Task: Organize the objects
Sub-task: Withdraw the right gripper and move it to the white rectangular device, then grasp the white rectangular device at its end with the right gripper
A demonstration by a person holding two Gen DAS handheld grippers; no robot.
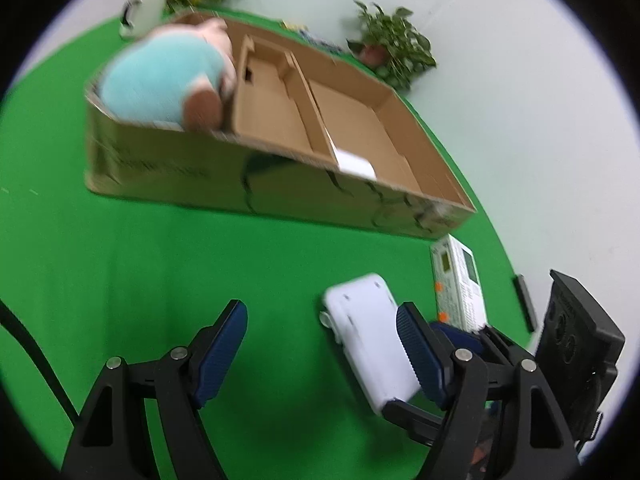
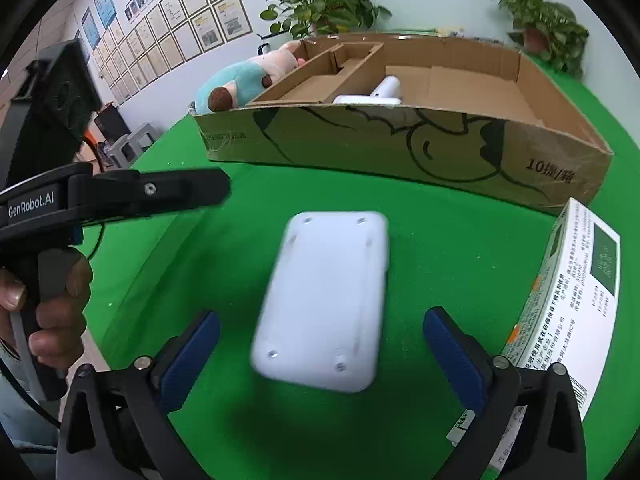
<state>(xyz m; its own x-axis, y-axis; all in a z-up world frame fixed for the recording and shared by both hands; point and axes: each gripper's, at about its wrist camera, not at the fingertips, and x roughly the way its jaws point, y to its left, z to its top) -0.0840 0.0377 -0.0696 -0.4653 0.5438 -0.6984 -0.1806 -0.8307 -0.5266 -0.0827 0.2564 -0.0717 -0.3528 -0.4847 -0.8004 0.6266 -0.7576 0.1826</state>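
Right gripper (image 2: 322, 338): blue-padded fingers spread wide, one on each side of the white rounded rectangular plastic device (image 2: 324, 300); pads apart from its sides, no contact visible. Device lying underside up on the green cloth tabletop (image 2: 440, 248), four screw recesses showing, near the front wall of the long shallow brown cardboard box (image 2: 400, 140).

Left gripper (image 1: 320, 344): fingers also spread, nothing between them; positioned over bare green cloth just left of the same white device (image 1: 368, 344). Gripped by a bare hand (image 2: 52, 308), seen in the right wrist view.

Inside the box: teal and pink plush toy (image 2: 244, 82) at the left end, white handled plastic item (image 2: 376, 94) in a middle compartment.

White and green printed carton (image 2: 568, 292) lying just right of the right gripper. Potted green plants (image 2: 324, 4) behind the box.
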